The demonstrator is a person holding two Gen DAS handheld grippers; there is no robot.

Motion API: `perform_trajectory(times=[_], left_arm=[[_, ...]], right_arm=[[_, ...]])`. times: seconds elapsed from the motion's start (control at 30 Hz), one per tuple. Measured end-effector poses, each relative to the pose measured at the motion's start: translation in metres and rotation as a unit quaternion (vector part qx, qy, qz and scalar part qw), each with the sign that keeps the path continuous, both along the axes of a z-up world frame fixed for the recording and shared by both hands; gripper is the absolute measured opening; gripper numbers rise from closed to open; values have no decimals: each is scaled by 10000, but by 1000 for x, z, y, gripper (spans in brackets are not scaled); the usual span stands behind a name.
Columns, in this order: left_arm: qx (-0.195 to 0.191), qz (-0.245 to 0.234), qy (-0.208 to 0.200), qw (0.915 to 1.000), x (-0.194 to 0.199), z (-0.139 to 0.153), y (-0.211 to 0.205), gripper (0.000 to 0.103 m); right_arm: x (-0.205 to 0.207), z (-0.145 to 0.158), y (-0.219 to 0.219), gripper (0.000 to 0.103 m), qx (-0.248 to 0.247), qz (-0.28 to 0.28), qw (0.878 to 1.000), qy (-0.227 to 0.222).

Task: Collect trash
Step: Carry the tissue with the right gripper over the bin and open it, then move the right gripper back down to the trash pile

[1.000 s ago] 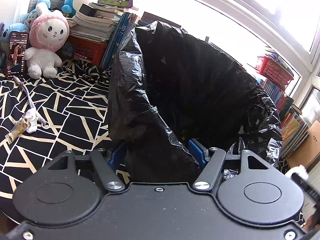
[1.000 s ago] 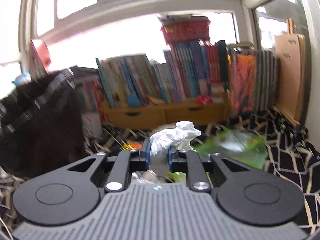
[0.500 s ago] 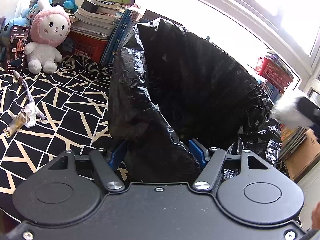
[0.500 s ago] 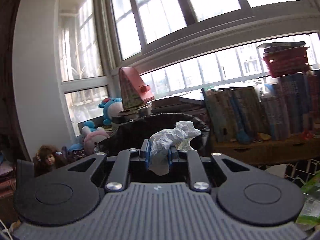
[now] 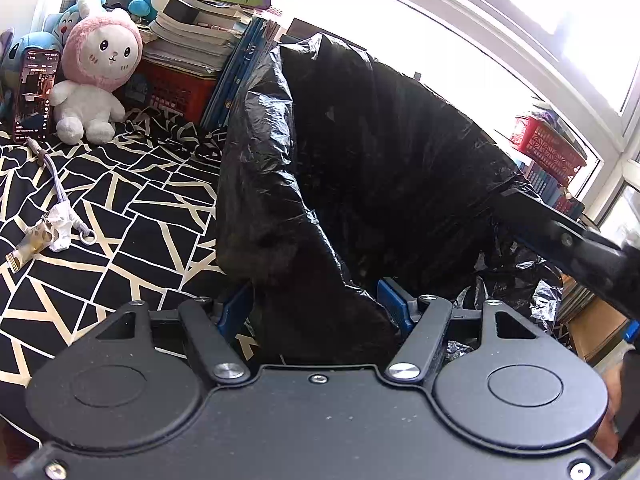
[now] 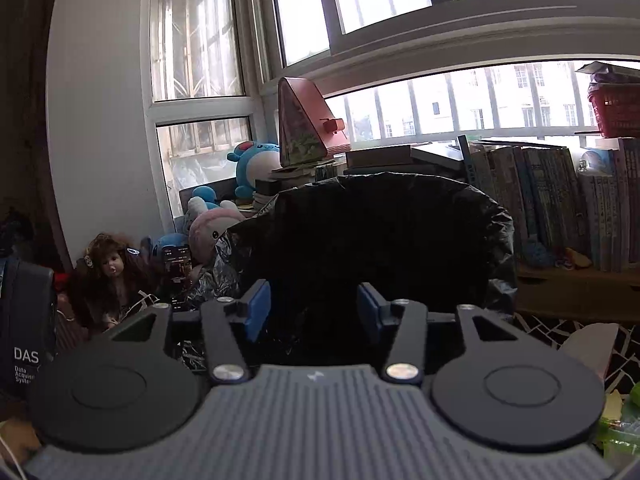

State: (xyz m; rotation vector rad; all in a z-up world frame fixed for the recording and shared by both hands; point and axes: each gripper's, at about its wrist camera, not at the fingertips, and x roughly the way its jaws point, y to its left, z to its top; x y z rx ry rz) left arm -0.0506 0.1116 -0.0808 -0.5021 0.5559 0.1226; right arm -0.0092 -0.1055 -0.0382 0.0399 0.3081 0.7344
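The left gripper [image 5: 316, 306] pinches the near rim of the black trash bag [image 5: 384, 168], a fold of the plastic filling the gap between its 2 blue pads and rising steeply in front of the camera, so the bag's mouth stands open toward the window. The right gripper [image 6: 313, 308] hangs at the bag's [image 6: 384, 240] mouth with its blue pads spread; its jaws have just been opening, and nothing lies between them, only the dark inside of the bag behind. In the left wrist view that right gripper [image 5: 568, 240] reaches in from the right edge, over the bag's far rim. Inside the bag it is too dark to tell any contents. On the black cloth with cream lines [image 5: 132, 216], left of the bag and well apart from it, lies a crumpled white scrap [image 5: 60, 228] touching a grey cable [image 5: 60, 184] and a small brass-coloured piece. Farther left, a pink-hooded plush rabbit [image 5: 96, 76] sits beside an upright phone [image 5: 36, 94], with stacked books [image 5: 192, 36] on a red crate [image 5: 172, 88] behind.
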Motion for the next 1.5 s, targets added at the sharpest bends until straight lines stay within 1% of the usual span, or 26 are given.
perform_trajectory(times=[0.17,0.33,0.5,0.7,0.8,0.9,1.1,1.23,1.4,1.5], left_arm=[[-4,1,22,10000,1,-2,1,69],[12,-10,24,10000,2,-2,1,69],[12,-3,17,10000,2,-2,0,70],[23,2,9,10000,1,-2,0,70],[14,9,10,10000,1,-2,-1,71],[25,-3,25,10000,1,-2,-1,71],[70,-43,91,9999,3,-4,-2,72],[98,-37,120,9999,4,-4,-3,72],[108,-43,134,9998,4,-4,-4,72],[95,-39,146,9998,2,-5,-4,70]], right_arm=[[-7,0,-23,68,153,-179,9997,-32],[-19,-4,-52,76,235,-504,9982,-232],[-34,-14,-84,80,166,-1075,9932,-402],[-49,-31,-125,83,21,-1861,9814,-476],[-52,-44,-141,84,-98,-2209,9744,-395],[-49,-62,-151,84,-336,-2587,9651,-240],[-46,-99,-166,84,-663,-3030,9506,123],[-40,-120,-170,84,-844,-3214,9426,335],[-35,-138,-172,84,-1121,-3385,9332,458],[-35,-146,-174,84,-1184,-3419,9306,553]])
